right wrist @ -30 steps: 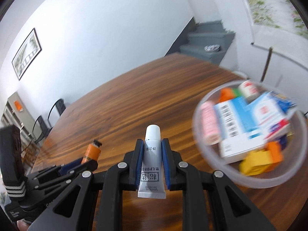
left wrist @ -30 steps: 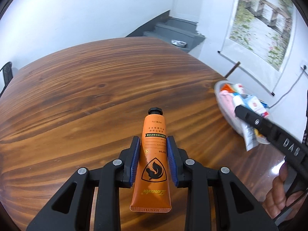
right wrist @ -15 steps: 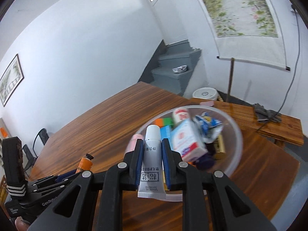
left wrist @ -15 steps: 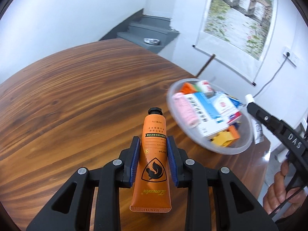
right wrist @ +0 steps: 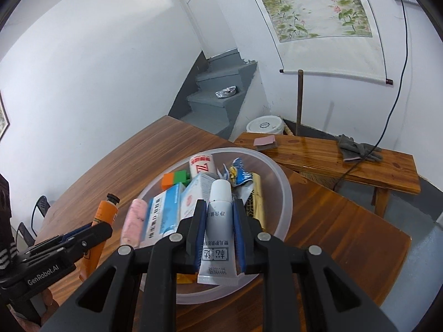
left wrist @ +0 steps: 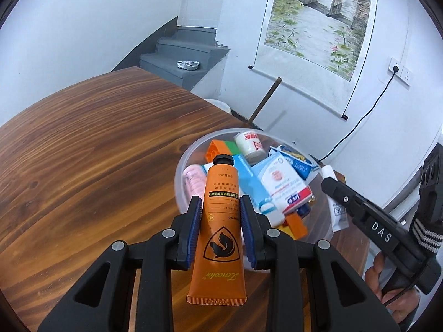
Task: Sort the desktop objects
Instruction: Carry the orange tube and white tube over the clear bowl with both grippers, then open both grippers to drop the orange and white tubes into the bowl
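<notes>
The clear bowl (right wrist: 285,191) already holds boxes and packets, while the left gripper (left wrist: 221,218) clamps an orange tube (left wrist: 220,221) and the right gripper (right wrist: 220,221) a white tube (right wrist: 218,221) above it (neither dropped in yet).

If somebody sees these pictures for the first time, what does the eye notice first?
First, the two tubes: an orange tube clamped in the left gripper and a white tube clamped in the right gripper. Just beyond them a clear bowl crowded with small boxes and packets sits on the wooden table.
</notes>
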{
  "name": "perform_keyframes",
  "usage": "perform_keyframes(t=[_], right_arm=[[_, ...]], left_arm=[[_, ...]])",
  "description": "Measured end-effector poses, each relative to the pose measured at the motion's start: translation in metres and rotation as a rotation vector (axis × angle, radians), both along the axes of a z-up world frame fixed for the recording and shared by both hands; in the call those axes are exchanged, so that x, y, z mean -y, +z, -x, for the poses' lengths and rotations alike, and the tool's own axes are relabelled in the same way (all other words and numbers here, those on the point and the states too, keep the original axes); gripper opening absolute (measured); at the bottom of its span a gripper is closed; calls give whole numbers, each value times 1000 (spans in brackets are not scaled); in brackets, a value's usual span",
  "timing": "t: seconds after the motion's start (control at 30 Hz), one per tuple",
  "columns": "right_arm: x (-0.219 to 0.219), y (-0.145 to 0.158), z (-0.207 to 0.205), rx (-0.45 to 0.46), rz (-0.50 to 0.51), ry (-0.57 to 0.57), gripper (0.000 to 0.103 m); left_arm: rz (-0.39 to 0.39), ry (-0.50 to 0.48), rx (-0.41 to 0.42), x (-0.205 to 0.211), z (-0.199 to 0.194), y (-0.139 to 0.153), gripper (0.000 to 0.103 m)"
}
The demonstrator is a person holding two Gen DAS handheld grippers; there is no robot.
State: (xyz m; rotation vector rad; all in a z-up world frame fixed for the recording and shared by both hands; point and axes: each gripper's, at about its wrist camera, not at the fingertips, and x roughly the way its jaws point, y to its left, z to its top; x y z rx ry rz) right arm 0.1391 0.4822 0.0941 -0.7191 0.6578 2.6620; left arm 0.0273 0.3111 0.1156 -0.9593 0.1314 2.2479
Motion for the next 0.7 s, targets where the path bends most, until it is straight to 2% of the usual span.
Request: perform_keyframes(t=[0.53,0.7], right_arm=[[-12,-17,18,73,-6,2,23],[-17,-19,15,75,9,-12,30]], left_arm=[[5,-44,39,-29,16,-18,31],[-7,-52,33,-28,13,-17,31]])
